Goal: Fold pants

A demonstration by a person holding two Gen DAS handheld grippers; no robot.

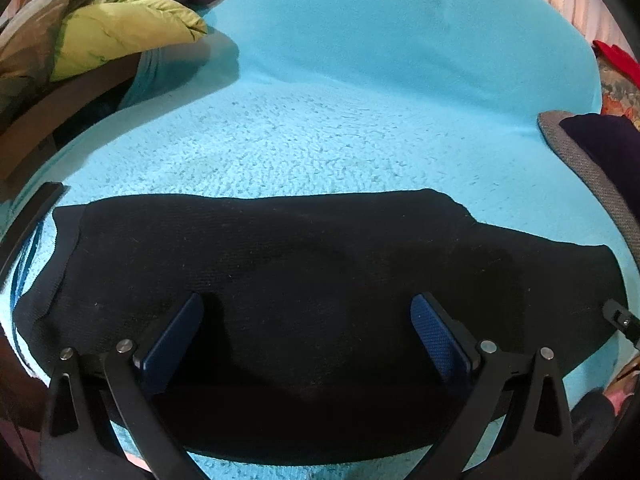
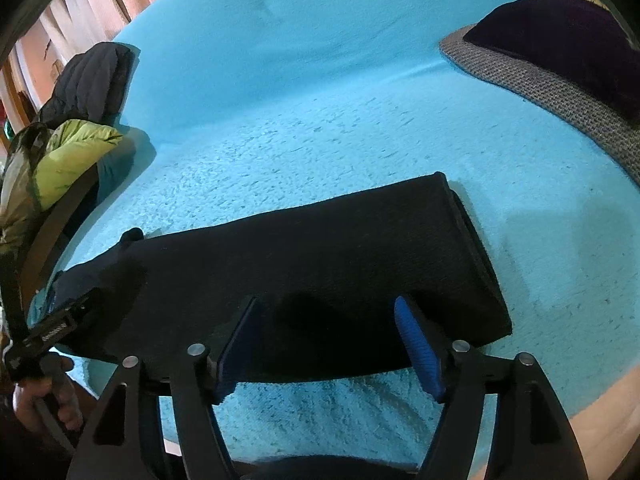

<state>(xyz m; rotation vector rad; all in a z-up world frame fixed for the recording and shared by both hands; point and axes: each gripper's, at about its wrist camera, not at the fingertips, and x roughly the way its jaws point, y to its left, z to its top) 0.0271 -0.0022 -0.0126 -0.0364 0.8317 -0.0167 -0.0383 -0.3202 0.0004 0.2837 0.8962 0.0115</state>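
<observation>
The black pants (image 1: pixel 304 264) lie folded flat in a long band on the turquoise fleece cover (image 1: pixel 320 140). My left gripper (image 1: pixel 307 308) hovers open over the pants' near middle, blue pads wide apart, holding nothing. In the right wrist view the pants (image 2: pixel 320 256) show a neat folded right end. My right gripper (image 2: pixel 326 312) is open and empty just above the pants' near edge. The left gripper's body (image 2: pixel 52 332) shows at the left of the right wrist view, over the pants' left end.
A green and camouflage jacket (image 1: pixel 120 28) lies at the back left. A grey knit cushion (image 2: pixel 552 88) with a dark purple cloth (image 2: pixel 560 40) sits at the right. A dark puffy jacket (image 2: pixel 92 76) leans at the back. A striped curtain (image 2: pixel 80 8) hangs behind.
</observation>
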